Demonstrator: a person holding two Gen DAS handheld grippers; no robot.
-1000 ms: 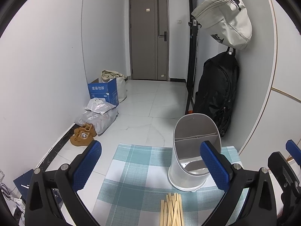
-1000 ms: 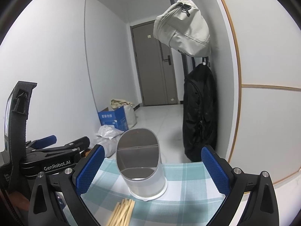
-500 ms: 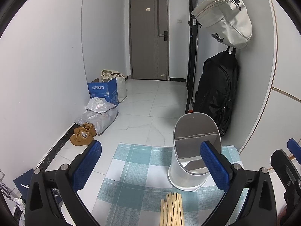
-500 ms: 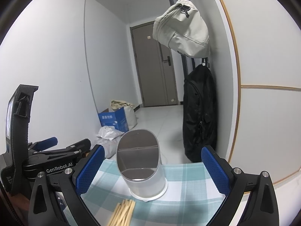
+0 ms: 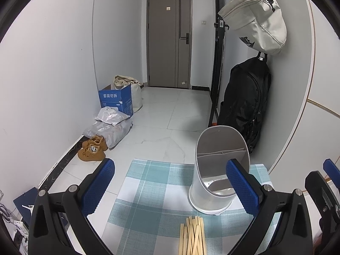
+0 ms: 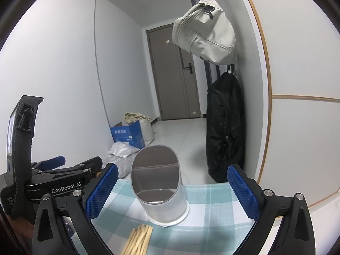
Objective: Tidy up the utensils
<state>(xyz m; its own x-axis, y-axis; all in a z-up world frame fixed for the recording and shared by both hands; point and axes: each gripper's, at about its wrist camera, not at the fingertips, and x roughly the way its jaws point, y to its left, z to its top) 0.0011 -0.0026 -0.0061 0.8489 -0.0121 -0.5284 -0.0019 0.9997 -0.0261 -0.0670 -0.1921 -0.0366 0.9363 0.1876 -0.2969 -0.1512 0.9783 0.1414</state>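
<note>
A white utensil holder (image 5: 218, 170) (image 6: 158, 182) with an inner divider stands on a blue-checked cloth (image 5: 153, 191) (image 6: 204, 201). Several wooden chopsticks (image 5: 192, 235) (image 6: 138, 240) lie in a loose bundle on the cloth just in front of it. My left gripper (image 5: 170, 180) is open above the cloth, the chopsticks low between its blue pads. My right gripper (image 6: 172, 184) is open too, with the holder framed between its fingers. Neither holds anything. The left gripper's body (image 6: 63, 182) shows at the left of the right wrist view.
The table's far edge drops to a white tiled floor. A black backpack (image 5: 244, 104) and a beige bag (image 5: 257, 19) hang on the right wall. A blue box (image 5: 115, 101), plastic bags and brown shoes (image 5: 92, 150) sit along the left wall.
Almost nothing has changed. Both grippers stay open, and the right wrist view has drifted very slightly.
</note>
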